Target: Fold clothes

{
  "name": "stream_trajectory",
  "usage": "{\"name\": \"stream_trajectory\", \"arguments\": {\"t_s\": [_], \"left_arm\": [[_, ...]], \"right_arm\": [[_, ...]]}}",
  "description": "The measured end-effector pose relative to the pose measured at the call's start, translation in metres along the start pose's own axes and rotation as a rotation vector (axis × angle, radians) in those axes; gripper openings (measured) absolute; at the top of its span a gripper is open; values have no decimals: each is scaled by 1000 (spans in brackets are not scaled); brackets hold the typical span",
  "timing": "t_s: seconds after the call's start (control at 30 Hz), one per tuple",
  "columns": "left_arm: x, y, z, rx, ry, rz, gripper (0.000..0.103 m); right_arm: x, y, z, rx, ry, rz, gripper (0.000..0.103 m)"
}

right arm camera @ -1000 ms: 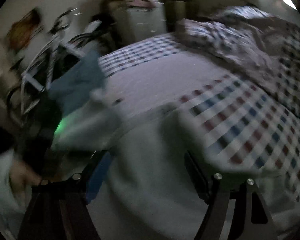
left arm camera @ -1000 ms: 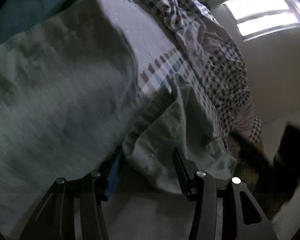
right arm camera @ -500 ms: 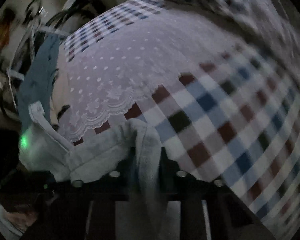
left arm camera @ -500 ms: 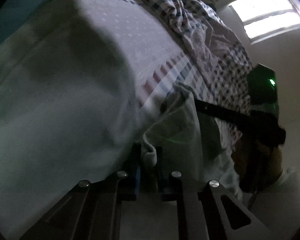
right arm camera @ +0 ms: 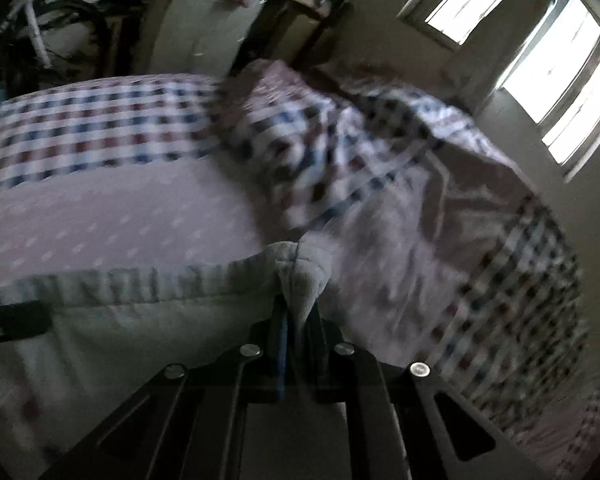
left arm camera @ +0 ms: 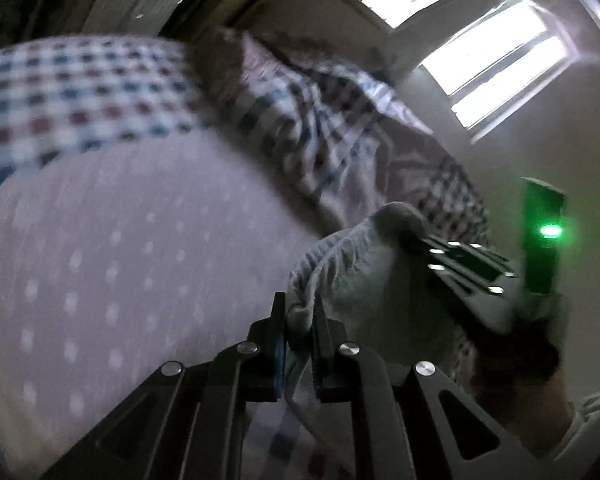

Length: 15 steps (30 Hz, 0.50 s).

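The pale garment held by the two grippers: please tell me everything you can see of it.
The pale garment looks like soft, light grey-green cloth with a ribbed band along its upper edge. It is lifted above the dotted bed cover, stretched between both tools. The left gripper is shut on a bunched corner, and the right gripper is shut on the other end, where a seam folds over. The cloth sags slightly between them. Its lower part is hidden, and blur hides finer detail.

We see dim room: bright window, pale wall, checked bedsheet, rumpled checked quilt.
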<state>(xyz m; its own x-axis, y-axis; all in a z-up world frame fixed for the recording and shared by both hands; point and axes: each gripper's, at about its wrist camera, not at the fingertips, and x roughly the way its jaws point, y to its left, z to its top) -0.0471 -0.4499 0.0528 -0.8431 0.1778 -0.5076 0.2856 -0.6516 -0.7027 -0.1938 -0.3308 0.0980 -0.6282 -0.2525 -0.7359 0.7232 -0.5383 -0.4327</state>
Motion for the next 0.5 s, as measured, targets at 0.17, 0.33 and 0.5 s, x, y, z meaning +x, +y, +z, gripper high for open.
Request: {"name": "stream_trajectory", "arguments": {"t_s": [0.17,0.33,0.5], "left_arm": [[37,31,11,-56,6,40,9],[60,46,7,-68,17,67,9],[70,52,4,-64,25,130,13]], "right_arm": [[45,7,30,-36,-17,-131,4],[91,18,42,-58,-17,-209,4],[128,32,30,-69,6,-261,7]]}}
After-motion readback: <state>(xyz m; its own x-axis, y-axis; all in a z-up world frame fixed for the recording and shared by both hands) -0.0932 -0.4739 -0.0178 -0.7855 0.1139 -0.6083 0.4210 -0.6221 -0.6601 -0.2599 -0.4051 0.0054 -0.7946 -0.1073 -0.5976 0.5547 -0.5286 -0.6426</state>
